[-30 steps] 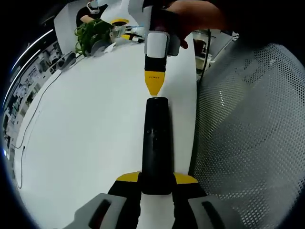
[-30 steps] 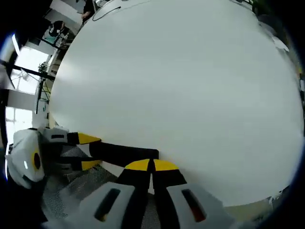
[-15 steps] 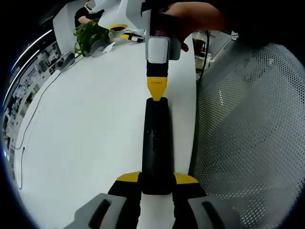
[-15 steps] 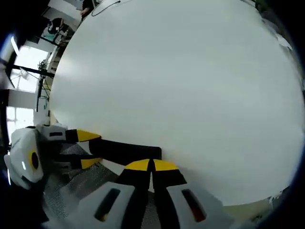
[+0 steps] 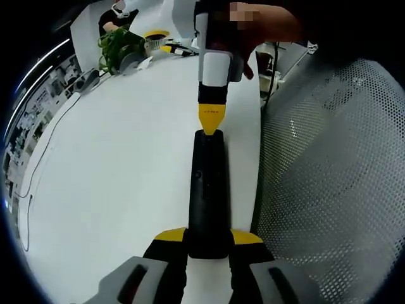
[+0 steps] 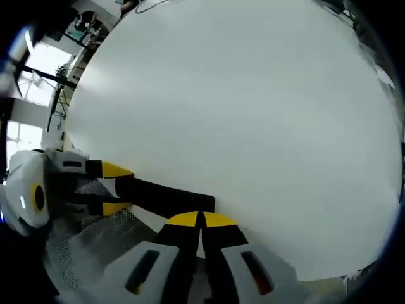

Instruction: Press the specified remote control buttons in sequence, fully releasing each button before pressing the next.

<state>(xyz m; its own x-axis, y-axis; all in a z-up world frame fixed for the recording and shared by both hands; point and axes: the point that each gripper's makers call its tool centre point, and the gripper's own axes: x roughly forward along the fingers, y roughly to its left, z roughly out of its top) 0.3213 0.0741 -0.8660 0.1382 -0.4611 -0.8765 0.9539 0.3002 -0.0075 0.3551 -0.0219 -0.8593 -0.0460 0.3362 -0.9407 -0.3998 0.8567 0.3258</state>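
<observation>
A long black remote control lies lengthwise over the white table and runs up from my left gripper, whose yellow-tipped jaws are shut on its near end. My right gripper comes in from the top of the left gripper view, held by a hand, jaws shut, its yellow tip touching the remote's far end. In the right gripper view my right gripper is shut, its tips resting on the end of the remote. My left gripper holds the other end at the left.
A white perforated mesh surface lies along the right of the table edge. At the far end of the table stand a green plant and small clutter. A thin cable trails along the left.
My right gripper has come down from above the remote's far end until its yellow tip meets that end. The left gripper and the remote have stayed put.
</observation>
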